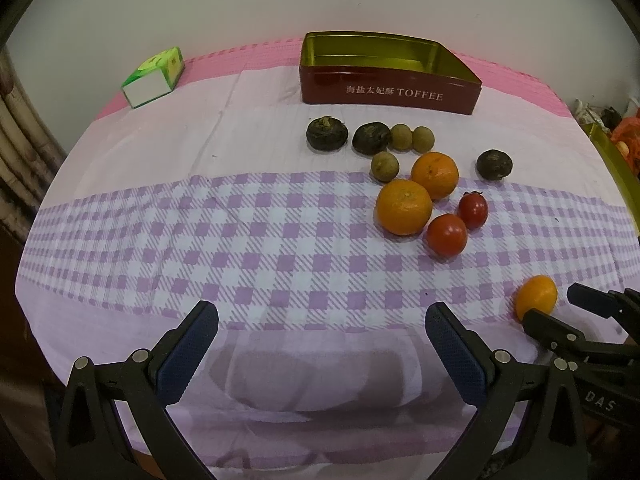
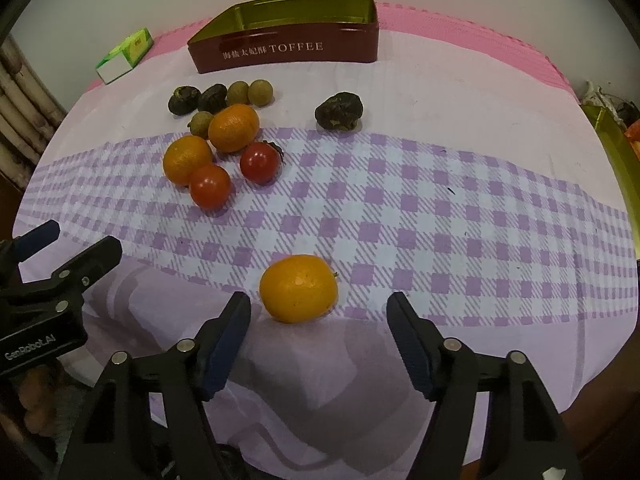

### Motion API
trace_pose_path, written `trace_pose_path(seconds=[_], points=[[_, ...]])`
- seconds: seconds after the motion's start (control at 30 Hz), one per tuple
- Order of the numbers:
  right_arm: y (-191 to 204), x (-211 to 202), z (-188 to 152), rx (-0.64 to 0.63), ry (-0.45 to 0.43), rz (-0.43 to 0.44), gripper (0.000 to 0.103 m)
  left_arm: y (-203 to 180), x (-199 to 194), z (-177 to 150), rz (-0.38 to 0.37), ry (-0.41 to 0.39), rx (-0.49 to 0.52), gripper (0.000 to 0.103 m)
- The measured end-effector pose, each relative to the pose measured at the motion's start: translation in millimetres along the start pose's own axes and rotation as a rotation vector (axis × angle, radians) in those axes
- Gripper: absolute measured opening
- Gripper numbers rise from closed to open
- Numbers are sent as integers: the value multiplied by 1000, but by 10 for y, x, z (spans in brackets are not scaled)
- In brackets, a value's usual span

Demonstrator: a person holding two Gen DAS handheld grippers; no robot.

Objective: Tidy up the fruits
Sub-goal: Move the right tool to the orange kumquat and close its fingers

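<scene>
Right gripper [image 2: 318, 312] spread over checked cloth [image 2: 440, 216], lone orange [image 2: 298, 288] lying between and just ahead of the fingertips, pads not touching it; left gripper [image 1: 322, 322] spread wide, nothing between the fingers; farther back, two oranges [image 1: 404, 207], two tomatoes [image 1: 446, 234], three longans [image 1: 385, 166] and dark chestnuts [image 1: 327, 133] clustered together; red TOFFEE tin [image 1: 390, 90] open near the wall; green box [image 1: 154, 76] off to its left.
</scene>
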State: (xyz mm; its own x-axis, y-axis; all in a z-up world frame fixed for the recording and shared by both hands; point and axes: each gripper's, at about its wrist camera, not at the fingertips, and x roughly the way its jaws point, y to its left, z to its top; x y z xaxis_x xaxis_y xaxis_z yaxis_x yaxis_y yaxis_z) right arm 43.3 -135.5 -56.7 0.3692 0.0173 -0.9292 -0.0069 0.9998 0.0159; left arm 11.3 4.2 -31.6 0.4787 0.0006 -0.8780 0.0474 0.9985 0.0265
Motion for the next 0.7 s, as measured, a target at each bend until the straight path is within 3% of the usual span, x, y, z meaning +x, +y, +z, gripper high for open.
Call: trace_pose_path(seconds=[0.17, 0.3, 0.7], points=[[-9, 60, -2, -18, 13, -6, 66, 11, 73, 37, 3, 9, 3, 96], [1, 112, -18, -34, 7, 6, 57, 2, 146, 56, 3, 22, 17, 93], [37, 220, 24, -64, 25, 11, 48, -95, 332, 167, 2, 45, 71, 82]])
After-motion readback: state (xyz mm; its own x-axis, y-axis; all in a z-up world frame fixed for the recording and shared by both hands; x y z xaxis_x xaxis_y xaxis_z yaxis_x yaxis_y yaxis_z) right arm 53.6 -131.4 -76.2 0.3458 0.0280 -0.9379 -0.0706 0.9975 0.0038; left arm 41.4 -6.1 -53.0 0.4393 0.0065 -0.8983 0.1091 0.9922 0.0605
